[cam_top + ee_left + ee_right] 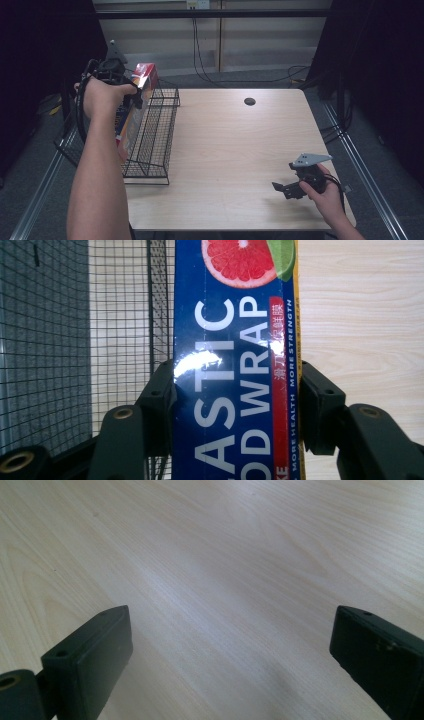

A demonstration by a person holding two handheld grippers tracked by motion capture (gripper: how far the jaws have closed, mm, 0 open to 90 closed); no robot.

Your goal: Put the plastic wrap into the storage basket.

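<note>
A long blue plastic wrap box [235,370] with a grapefruit picture is clamped between the jaws of my left gripper [235,405], one jaw on each side edge. In the high view the plastic wrap box [136,107] hangs tilted over the left side of a black wire basket [159,135], red end up, with my left gripper [131,91] shut on it near the top. My right gripper [286,189] rests low over the table's front right, held by a hand. Its jaws stand wide apart around my right gripper's midpoint [230,650], with bare wood between them.
The light wooden table [235,150] has a round cable hole [249,101] near its back edge. The wire basket stands at the table's left edge. Metal rails [367,175] run along both sides, and cables hang behind the table.
</note>
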